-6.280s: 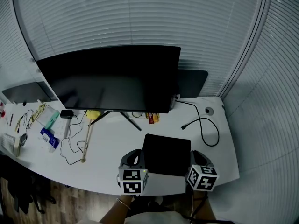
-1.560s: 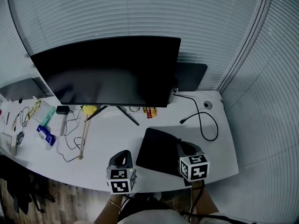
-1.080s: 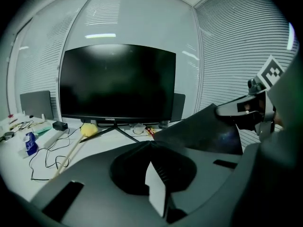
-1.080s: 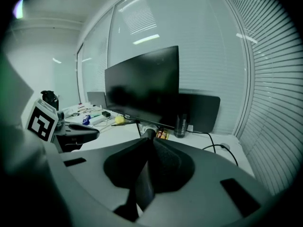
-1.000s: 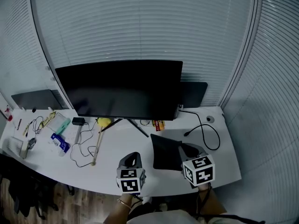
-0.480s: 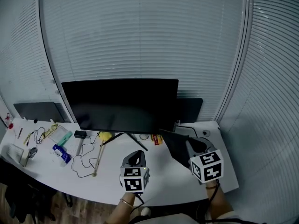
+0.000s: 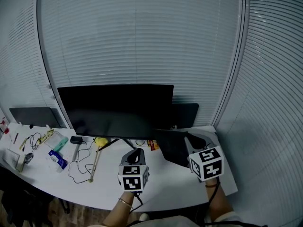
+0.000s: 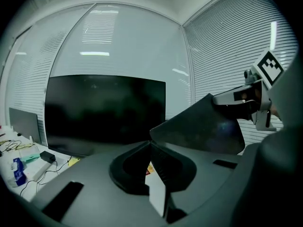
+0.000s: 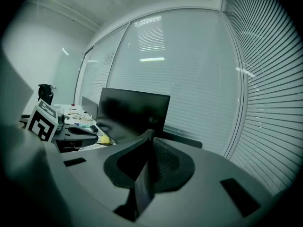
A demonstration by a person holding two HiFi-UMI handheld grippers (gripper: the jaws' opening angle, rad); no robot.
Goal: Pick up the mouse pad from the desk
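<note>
Mouse pad (image 7: 171,148) | pinched edge-on in right tool (image 7: 189,141), above desk (image 7: 165,189) | left tool (image 7: 137,152) closed, empty

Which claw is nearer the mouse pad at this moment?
Right. The right claw is clamped on the mouse pad, holding it clear of the desk; the left claw is shut and empty, off to the pad's left, not touching.

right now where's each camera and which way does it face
Head view: on the head, looking down at the desk; left tongs and right tongs show.
Left gripper view: on the left tongs, along its jaws toward the monitor.
Right gripper view: on the right tongs, toward the monitor.
Shared: first two show the mouse pad.
</note>
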